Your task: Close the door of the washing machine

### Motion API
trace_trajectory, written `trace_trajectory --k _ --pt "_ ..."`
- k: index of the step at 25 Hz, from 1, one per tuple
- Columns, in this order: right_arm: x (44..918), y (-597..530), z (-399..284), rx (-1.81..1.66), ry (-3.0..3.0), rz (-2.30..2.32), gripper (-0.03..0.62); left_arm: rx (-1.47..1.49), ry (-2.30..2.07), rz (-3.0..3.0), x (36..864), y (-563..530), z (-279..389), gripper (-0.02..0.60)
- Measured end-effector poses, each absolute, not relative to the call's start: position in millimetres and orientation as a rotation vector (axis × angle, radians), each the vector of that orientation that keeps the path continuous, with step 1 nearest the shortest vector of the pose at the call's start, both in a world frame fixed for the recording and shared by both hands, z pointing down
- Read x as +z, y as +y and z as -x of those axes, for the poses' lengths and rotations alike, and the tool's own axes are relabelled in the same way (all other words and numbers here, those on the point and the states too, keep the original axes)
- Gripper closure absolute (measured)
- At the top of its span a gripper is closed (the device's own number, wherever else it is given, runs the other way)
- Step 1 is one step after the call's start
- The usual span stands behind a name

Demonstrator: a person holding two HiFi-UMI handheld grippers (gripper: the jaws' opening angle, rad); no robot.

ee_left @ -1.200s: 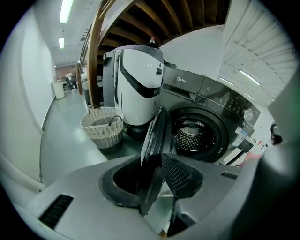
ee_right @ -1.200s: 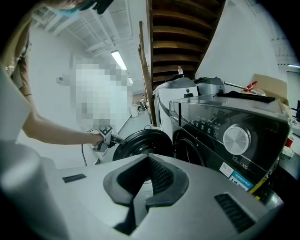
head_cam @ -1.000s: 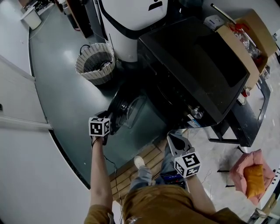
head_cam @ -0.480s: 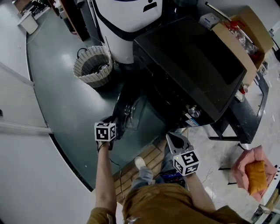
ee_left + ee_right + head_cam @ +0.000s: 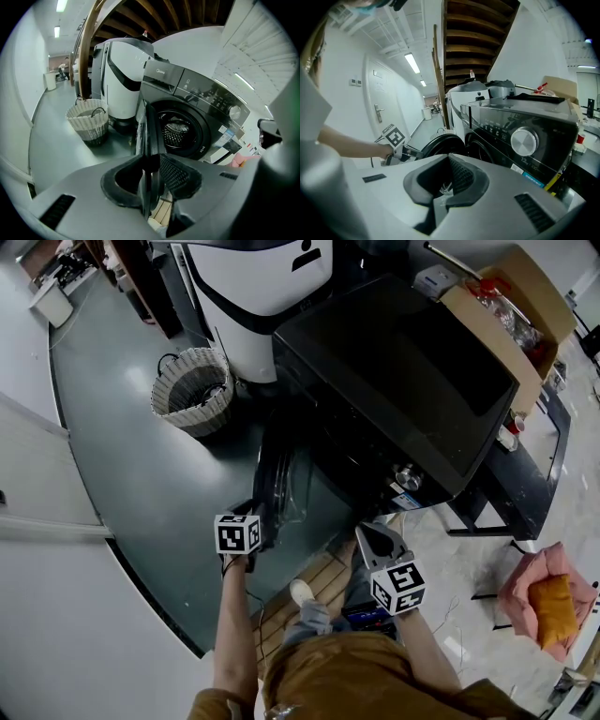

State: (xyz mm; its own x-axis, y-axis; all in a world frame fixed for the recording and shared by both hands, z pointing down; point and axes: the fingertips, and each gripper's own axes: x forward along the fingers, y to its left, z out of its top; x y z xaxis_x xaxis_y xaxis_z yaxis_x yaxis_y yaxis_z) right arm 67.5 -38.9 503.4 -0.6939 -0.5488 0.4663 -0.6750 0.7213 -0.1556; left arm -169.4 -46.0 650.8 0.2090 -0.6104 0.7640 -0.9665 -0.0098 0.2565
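The washing machine's door point(image 5: 151, 136) stands open, swung out from the front of the black washing machine point(image 5: 403, 381) so that in the left gripper view we see it edge-on, with the metal drum point(image 5: 180, 133) exposed in the round opening just beside it. In the head view the door juts out over the grey floor point(image 5: 141, 465) at the machine's lower left.

The left gripper point(image 5: 255, 517) has the door's outer rim between its jaws, and they are closed on that rim, one pad on each face. The right gripper point(image 5: 375, 538) hangs apart from the door, near the machine's front corner below the control dial point(image 5: 525, 139); its jaws are drawn together with nothing between them.

We see a wicker basket point(image 5: 192, 390) on the floor to the left of the machine, beside a tall white appliance point(image 5: 262, 287). An open cardboard box point(image 5: 511, 306) sits behind the machine's top, and a pink bag point(image 5: 548, 601) lies well off to the right.
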Motion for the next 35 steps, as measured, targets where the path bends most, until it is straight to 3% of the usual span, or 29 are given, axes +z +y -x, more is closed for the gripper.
trace_trajectory --k 35 --pt "494.5 -56.0 -134.8 0.454 -2.460 -1.149 0.583 0.513 -1.326 -1.739 648.1 -67.0 77.2 0.443"
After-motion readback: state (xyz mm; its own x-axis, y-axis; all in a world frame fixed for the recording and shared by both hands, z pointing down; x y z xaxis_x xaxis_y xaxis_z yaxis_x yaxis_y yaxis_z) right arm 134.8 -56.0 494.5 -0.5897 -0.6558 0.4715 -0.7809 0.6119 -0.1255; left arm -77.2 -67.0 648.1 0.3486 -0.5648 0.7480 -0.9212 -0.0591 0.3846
